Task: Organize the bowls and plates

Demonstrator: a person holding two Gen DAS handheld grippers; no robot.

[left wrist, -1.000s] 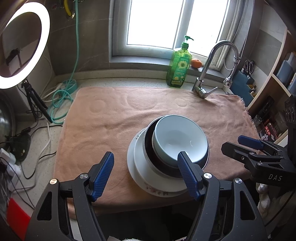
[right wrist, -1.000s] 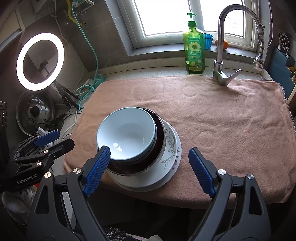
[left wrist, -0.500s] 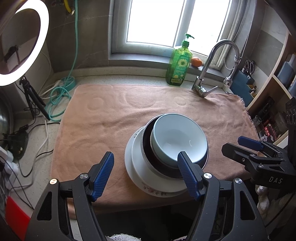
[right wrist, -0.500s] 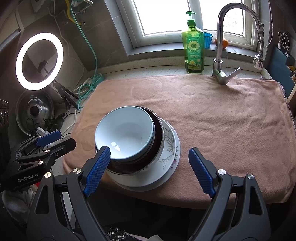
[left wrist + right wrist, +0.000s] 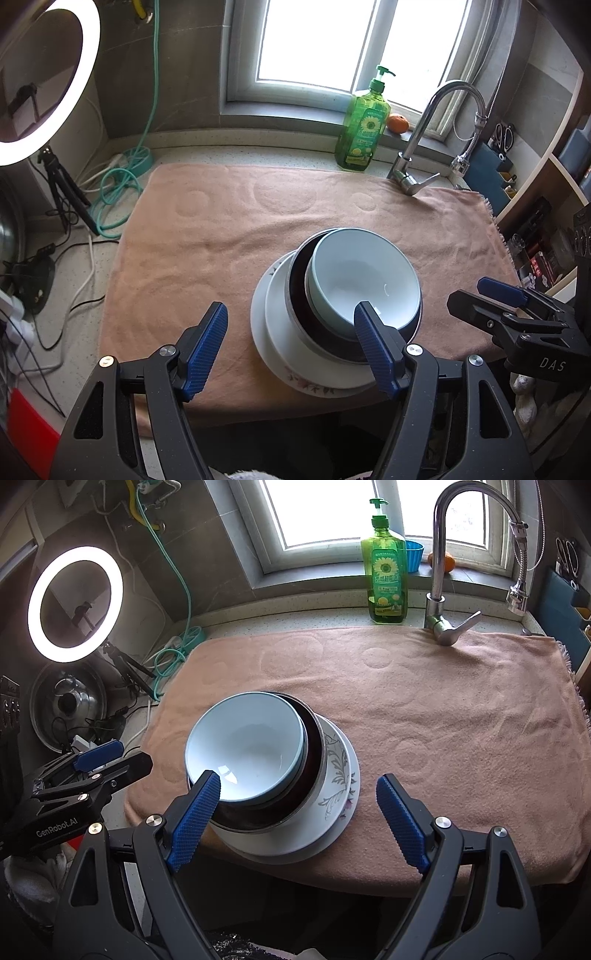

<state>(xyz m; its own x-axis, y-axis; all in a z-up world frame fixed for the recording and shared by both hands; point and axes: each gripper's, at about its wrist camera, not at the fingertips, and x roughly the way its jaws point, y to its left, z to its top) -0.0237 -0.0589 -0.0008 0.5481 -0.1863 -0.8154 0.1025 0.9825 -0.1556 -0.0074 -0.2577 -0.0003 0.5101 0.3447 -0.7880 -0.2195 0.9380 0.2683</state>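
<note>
A stack stands near the front edge of the pink towel [image 5: 229,240]: a pale blue bowl [image 5: 364,277] sits in a dark bowl [image 5: 299,295], which rests on white floral plates [image 5: 269,332]. The stack also shows in the right wrist view, with the blue bowl [image 5: 247,746], dark bowl [image 5: 314,753] and plates [image 5: 340,775]. My left gripper [image 5: 291,343] is open and empty, just short of the stack's front left. My right gripper [image 5: 299,812] is open and empty, in front of the stack. Each gripper shows in the other's view, the right [image 5: 517,314] and the left [image 5: 74,775].
A green soap bottle [image 5: 384,572] and a faucet [image 5: 443,572] stand at the back by the window. A ring light [image 5: 74,605], a teal hose [image 5: 122,184], cables and a metal lid [image 5: 66,705] are on the left. Shelves [image 5: 546,206] are on the right.
Both grippers have drawn back slightly from the stack, staying open. The stack has not moved.
</note>
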